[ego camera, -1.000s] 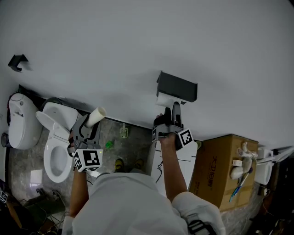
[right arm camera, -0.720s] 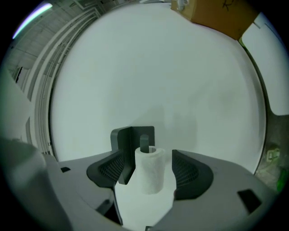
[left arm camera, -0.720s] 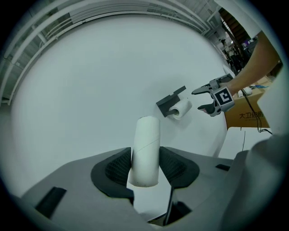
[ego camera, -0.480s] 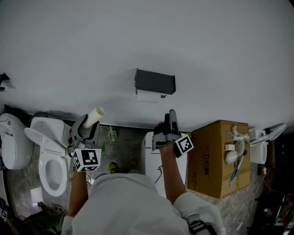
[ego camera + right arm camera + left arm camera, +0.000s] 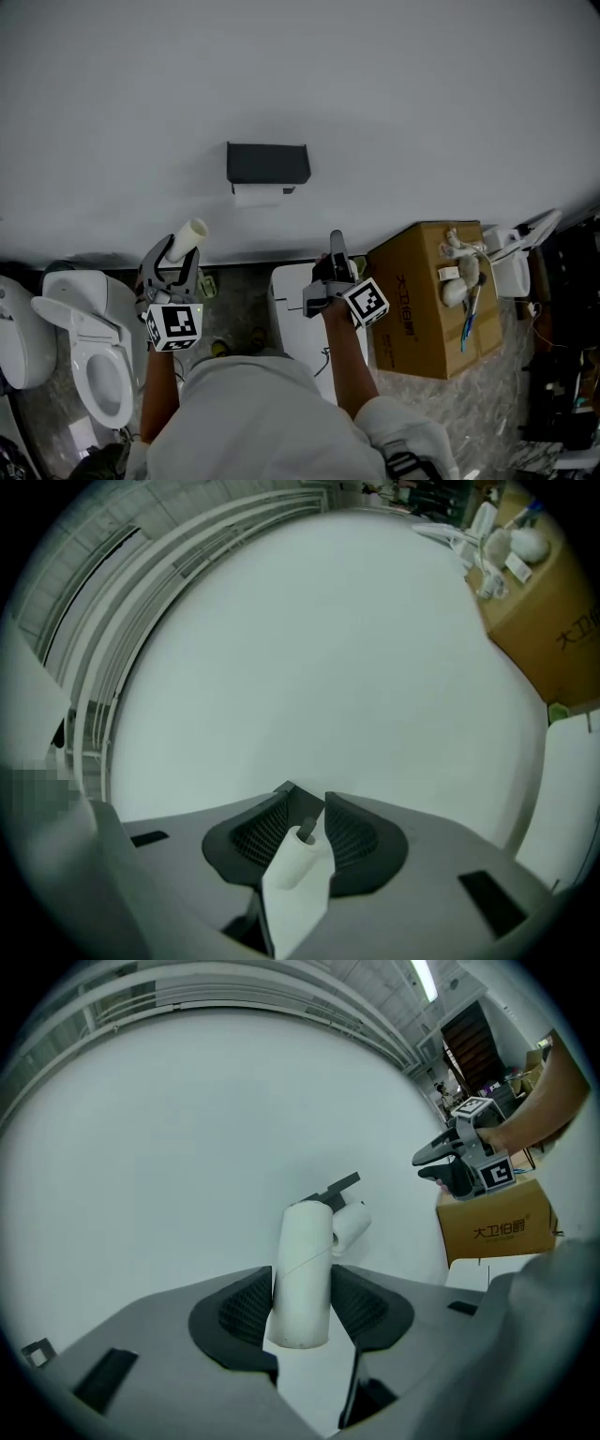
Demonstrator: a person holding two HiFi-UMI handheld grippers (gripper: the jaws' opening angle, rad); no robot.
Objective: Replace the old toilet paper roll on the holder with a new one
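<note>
A bare cardboard tube (image 5: 302, 1260) is clamped between the pads of the left gripper (image 5: 174, 262), well apart from the wall holder (image 5: 268, 163), where a white roll (image 5: 258, 195) is seen. The jaws of the right gripper (image 5: 305, 803) have just been closing and are narrowly apart. Something white sits low between them, and whether it is gripped cannot be told.

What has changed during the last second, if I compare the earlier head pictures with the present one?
The right gripper drew back from the paper holder. Its fingers have just been closing. Something white shows between them; held or not, I cannot tell. The left gripper keeps the cardboard tube. The roll stays on the holder.
</note>
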